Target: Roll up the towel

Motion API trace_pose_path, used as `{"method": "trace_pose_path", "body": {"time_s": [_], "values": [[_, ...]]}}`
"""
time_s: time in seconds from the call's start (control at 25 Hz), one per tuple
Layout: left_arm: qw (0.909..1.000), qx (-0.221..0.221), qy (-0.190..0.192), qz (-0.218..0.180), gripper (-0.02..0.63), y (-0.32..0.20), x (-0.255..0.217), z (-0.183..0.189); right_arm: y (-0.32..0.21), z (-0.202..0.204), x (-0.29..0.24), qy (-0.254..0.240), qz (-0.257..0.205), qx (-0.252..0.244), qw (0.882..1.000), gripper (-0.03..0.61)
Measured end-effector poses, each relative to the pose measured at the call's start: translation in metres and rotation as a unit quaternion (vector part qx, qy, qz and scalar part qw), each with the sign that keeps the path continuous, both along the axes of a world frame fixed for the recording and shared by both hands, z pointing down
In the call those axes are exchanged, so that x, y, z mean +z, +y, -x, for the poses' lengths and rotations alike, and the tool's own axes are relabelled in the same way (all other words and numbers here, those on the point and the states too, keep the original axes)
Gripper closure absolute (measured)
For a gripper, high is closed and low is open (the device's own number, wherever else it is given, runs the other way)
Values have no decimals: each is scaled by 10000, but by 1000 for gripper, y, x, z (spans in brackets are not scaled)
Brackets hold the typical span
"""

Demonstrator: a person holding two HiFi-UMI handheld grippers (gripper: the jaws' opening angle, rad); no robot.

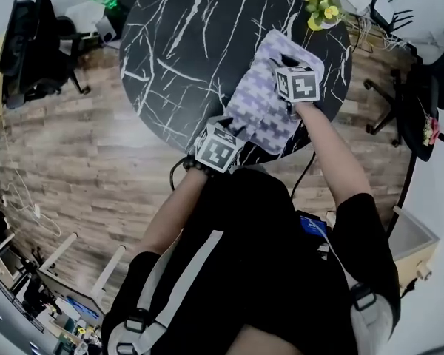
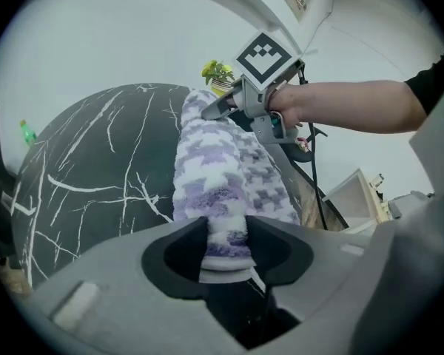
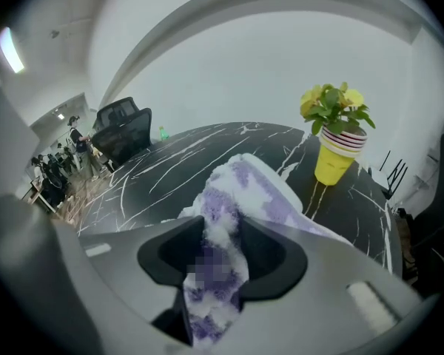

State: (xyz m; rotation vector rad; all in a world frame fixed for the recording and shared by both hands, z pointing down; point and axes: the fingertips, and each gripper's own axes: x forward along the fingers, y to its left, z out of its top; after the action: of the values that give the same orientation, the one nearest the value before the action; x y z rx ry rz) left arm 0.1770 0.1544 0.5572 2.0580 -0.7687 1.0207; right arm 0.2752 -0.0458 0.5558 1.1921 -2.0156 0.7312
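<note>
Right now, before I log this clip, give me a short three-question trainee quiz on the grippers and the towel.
1. True or false: the left gripper is closed on an edge of the purple-and-white towel.
2. What does the right gripper hold? A) a cup B) the towel C) nothing
3. What stands on the black marbled table beyond the towel?
Key: 1 true; 2 B; 3 a yellow flower pot.

Towel [image 1: 270,109] purple/white check (fuzzy); table [image 1: 185,43] blk w/ white veins
</note>
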Motion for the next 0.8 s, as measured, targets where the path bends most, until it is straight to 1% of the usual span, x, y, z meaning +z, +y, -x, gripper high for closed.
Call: {"method": "trace_pose_path", "body": {"time_s": [0.24, 0.4, 0.64, 0.8], "values": [[9999, 16, -24, -131, 439, 16, -1, -35, 20, -44, 0, -48, 33, 133, 9999, 419], [9998, 85, 56, -197, 439, 26, -2, -58, 30, -70, 3, -99, 45, 250, 9996, 419], [9996, 223, 169, -76, 439, 47, 2, -89, 42, -102, 12, -19, 96, 455, 9989, 419], [9994, 241, 231, -96, 439, 53, 6, -99, 50, -111, 11, -35, 110, 548, 9984, 420]]}}
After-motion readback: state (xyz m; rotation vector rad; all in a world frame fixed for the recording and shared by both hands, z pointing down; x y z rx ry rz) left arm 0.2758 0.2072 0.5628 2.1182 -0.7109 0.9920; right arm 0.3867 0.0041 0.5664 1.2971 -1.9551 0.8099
